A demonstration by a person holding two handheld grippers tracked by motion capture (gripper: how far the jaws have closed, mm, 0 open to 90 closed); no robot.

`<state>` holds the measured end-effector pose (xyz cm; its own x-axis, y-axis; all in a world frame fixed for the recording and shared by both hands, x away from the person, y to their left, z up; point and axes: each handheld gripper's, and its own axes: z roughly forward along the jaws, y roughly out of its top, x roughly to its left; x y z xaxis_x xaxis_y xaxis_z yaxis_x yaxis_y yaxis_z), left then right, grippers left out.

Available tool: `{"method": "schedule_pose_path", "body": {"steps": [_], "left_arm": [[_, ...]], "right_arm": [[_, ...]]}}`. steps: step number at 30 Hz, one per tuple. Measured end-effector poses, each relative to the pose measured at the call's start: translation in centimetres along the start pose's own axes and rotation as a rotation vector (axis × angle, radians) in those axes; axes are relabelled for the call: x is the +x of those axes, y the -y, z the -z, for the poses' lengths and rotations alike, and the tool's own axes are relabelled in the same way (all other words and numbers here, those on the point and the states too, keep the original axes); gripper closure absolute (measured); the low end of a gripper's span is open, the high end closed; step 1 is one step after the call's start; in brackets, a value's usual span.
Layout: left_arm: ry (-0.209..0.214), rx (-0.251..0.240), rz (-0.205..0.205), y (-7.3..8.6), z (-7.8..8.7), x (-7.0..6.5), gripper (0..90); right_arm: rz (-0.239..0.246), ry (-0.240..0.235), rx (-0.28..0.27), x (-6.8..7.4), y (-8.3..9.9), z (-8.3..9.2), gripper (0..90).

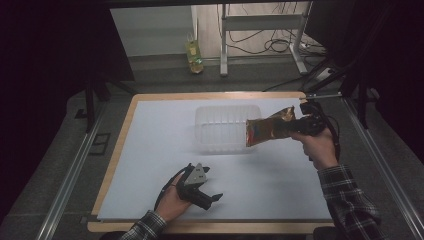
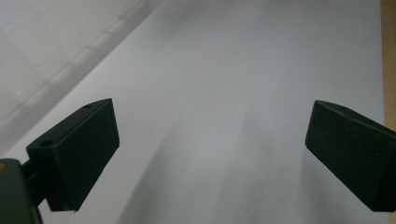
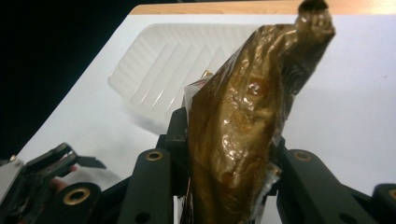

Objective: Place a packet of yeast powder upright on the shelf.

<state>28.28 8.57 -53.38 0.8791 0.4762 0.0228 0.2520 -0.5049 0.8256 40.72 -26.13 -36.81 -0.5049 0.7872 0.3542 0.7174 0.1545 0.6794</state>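
In the high view, a gold foil pouch [image 1: 267,130] is held by the right gripper [image 1: 300,125] above the right end of a clear tray [image 1: 220,125] on the white surface [image 1: 150,150]. In the left gripper view, the left gripper [image 2: 210,154] is seen with jaws set wide over bare surface. In the right gripper view, the pouch is clamped between the jaws, the tray lying beyond.

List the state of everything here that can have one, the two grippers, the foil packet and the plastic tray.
Left gripper: open, holding nothing, low over the white table sheet.
Right gripper: shut on the foil packet, raised off the table.
Foil packet: crumpled, held roughly sideways, its free end over the tray's right edge.
Plastic tray: lying on the sheet, empty as far as can be seen.
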Motion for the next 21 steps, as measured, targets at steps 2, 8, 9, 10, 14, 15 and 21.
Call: {"method": "schedule_pose_path", "body": {"steps": [2, 8, 9, 10, 14, 15, 21], "left_arm": [[0.001, 0.001, -0.001, 0.0, 0.0, 0.0, 2.9], [0.001, 0.002, -0.003, 0.0, 0.0, 0.0, 3.0], [0.001, 0.002, -0.003, 0.0, 0.0, 0.0, 3.1], [0.002, 0.003, -0.002, 0.0, 0.0, 0.0, 3.1], [0.001, 0.004, -0.002, 0.0, 0.0, 0.0, 3.1], [0.002, 0.005, -0.002, 0.0, 0.0, 0.0, 3.1], [-0.001, 0.014, -0.011, 0.0, 0.0, 0.1, 3.2]], "right_arm": [[0.006, 0.016, -0.002, 0.0, -0.5, -0.1, 66.3], [0.011, 0.049, 0.001, -0.3, -1.6, -1.1, 66.3], [0.011, 0.049, 0.001, -0.3, -1.6, -1.1, 66.3], [0.014, 0.059, 0.005, -0.3, -1.9, -1.6, 66.3], [0.023, 0.079, 0.018, -0.2, -2.3, -2.7, 66.2], [0.024, 0.083, 0.023, -0.2, -2.5, -2.9, 66.3], [0.043, 0.109, 0.051, 0.1, -2.9, -4.2, 66.3]]}}
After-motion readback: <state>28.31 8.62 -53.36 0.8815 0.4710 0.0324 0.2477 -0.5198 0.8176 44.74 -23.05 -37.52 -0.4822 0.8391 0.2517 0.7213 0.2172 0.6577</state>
